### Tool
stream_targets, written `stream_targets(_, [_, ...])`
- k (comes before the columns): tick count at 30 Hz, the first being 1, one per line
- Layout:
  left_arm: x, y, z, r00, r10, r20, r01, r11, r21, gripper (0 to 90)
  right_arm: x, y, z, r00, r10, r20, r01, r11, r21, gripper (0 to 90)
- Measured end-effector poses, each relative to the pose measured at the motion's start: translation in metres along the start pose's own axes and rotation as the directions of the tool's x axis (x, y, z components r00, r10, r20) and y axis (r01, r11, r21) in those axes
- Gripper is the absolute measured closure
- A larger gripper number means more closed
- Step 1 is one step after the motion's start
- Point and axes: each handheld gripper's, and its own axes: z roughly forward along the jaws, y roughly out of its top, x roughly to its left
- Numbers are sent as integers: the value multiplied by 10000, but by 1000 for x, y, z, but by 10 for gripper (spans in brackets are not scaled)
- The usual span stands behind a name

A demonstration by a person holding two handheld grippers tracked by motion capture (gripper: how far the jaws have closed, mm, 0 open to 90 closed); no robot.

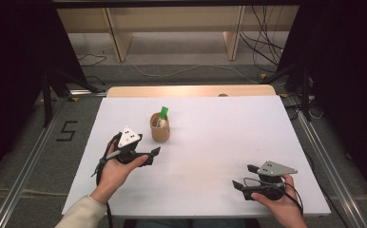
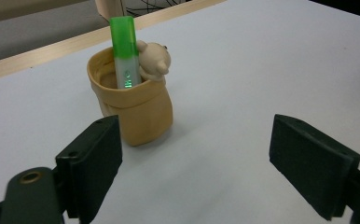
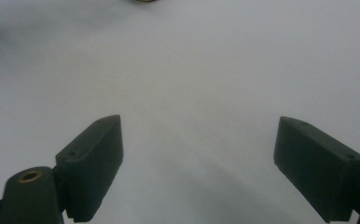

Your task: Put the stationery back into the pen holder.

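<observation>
A white tabletop [image 1: 210, 156] is seen from the high view, with a strip of light wood along its far edge. Near its front edge, the right gripper [image 1: 244, 176] is held low in a hand on the right side, well apart from everything else; its jaws are spread wide over bare white surface, with nothing between them. The left gripper [image 1: 154, 156] is held in a hand on the left side, and its jaws are likewise spread wide and empty, pointed toward a tan cup [image 1: 159, 128] that stands upright just beyond them, left of the tabletop's middle. The cup [image 2: 136, 109] is shaped like a small sack, and a small bear figure [image 2: 154, 59] is perched at its rim. A green marker [image 2: 123, 51] is stood inside the cup, leaning against the bear.
</observation>
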Motion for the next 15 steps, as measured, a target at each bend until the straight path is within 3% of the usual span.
stream_targets(15, [-25,-38,-13,9983,250,534,-267,9991,316,174,0,0,0,10000,-12,-21,12,10000,23,166])
